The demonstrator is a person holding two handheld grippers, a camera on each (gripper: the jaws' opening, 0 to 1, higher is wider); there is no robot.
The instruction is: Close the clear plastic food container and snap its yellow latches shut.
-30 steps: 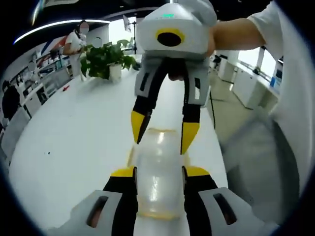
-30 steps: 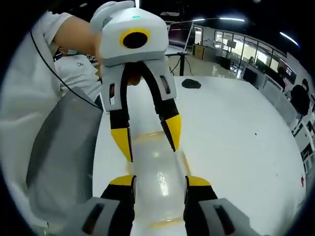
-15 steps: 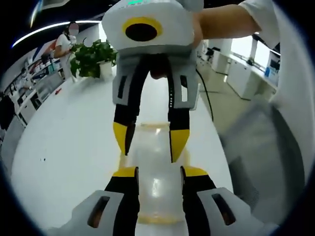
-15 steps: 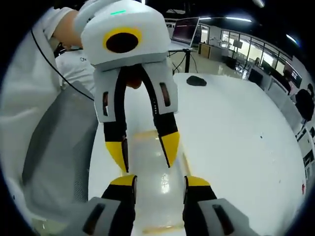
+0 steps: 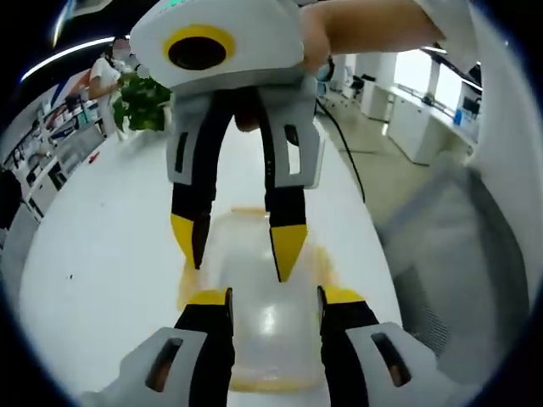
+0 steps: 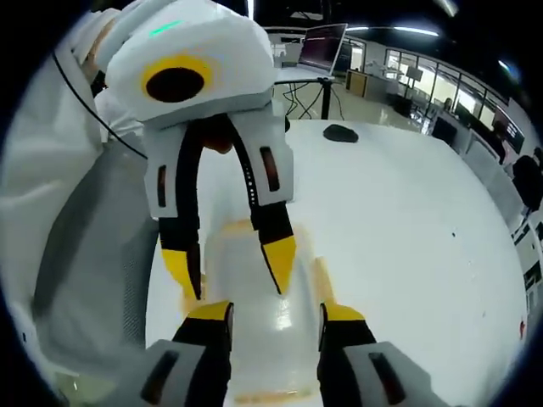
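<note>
The clear plastic container lies on the white table, lid on top, with yellow latches along its sides. My left gripper is open, its jaws standing over the near end of the lid. My right gripper reaches in from the far end, open, its yellow fingertips pointing down at the lid. In the right gripper view the same container sits under my right gripper, a yellow latch shows at its side, and the left gripper hangs opposite, open.
A potted plant and a person are at the table's far end. A grey mesh chair stands beside the table edge. A black mouse lies further along the table, with a screen behind.
The two grippers have drawn closer together over the container. Each looms larger and lower in the other's view. The jaw gaps look unchanged.
</note>
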